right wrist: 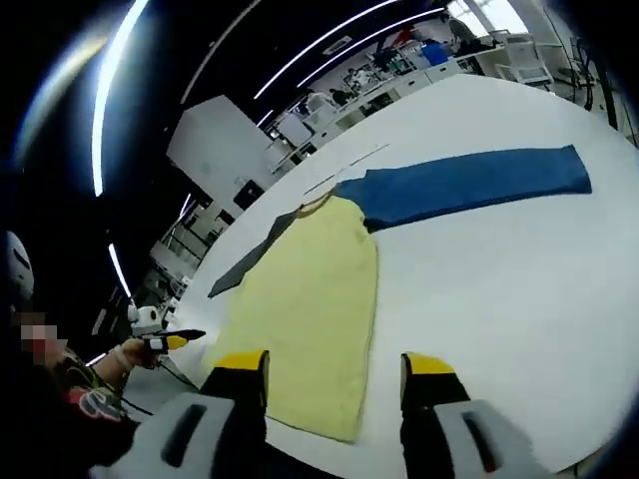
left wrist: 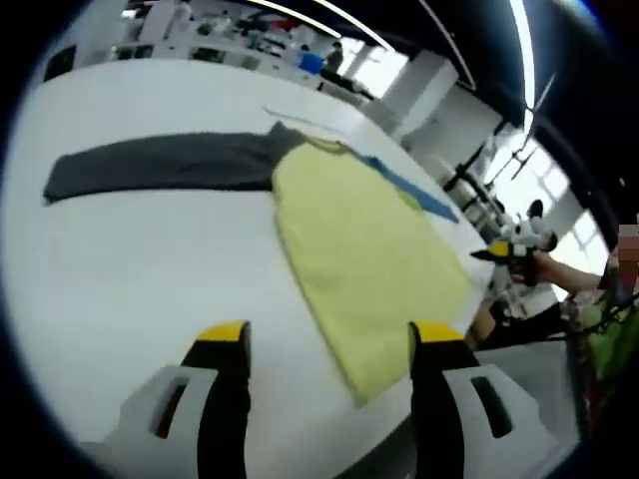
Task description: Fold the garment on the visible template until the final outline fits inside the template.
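Garment: yellow body lying flat on white counter, grey sleeve reaching toward 9 o'clock, blue sleeve toward 2. Left gripper, right gripper: fingers standing apart, holding nothing. Advice: pinch sleeve ends, fold inward evenly.

A wide white tabletop under long ceiling light strips, with bright windows and cluttered workbenches beyond.

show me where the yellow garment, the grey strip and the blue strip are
yellow garment (left wrist: 364,254), left gripper view, middle of the folded body.
grey strip (left wrist: 160,163), left gripper view, midway along its length.
blue strip (right wrist: 479,183), right gripper view, midway along its length.
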